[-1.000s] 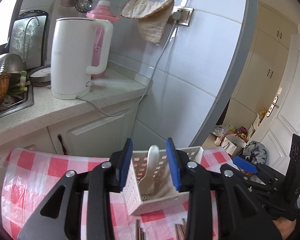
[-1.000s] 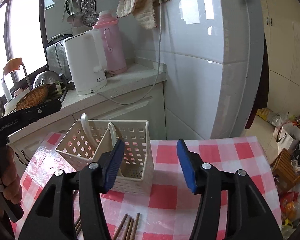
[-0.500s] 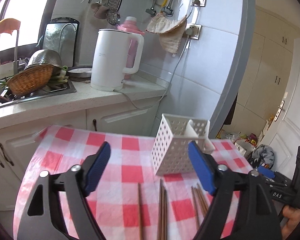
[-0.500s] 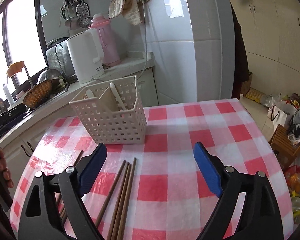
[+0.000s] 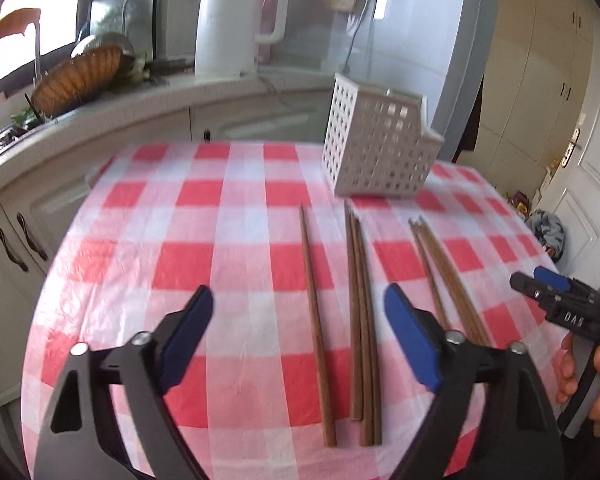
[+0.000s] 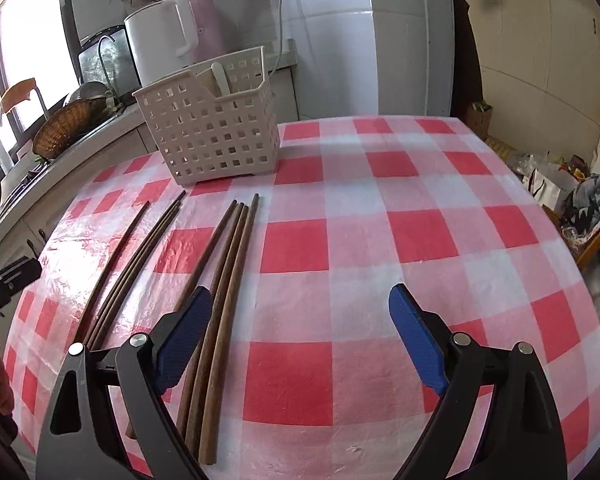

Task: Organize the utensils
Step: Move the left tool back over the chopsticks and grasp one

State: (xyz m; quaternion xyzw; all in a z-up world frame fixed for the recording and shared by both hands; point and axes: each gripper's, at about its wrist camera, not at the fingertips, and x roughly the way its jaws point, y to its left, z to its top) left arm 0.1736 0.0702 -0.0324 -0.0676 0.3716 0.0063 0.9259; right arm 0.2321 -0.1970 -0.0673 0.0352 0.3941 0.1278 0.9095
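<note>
A white perforated utensil basket (image 5: 378, 148) stands at the far side of the red-checked table (image 5: 240, 248); it also shows in the right wrist view (image 6: 212, 128) with a white utensil handle (image 6: 220, 78) sticking up inside. Several brown wooden chopsticks (image 5: 360, 300) lie on the cloth in front of it, in three groups; they also show in the right wrist view (image 6: 224, 280). My left gripper (image 5: 298, 334) is open and empty, above the near ends of the chopsticks. My right gripper (image 6: 300, 338) is open and empty, just right of the chopsticks.
A kitchen counter (image 5: 140, 100) runs behind the table with a white kettle (image 5: 230, 24), a pink thermos (image 6: 200, 12) and a wicker basket (image 5: 76, 76). The right gripper's body (image 5: 560, 308) shows at the left wrist view's right edge. Bags lie on the floor (image 6: 580, 184).
Both grippers have pulled back from the basket toward the table's near edge and opened wider. The chopsticks now lie in full view below them.
</note>
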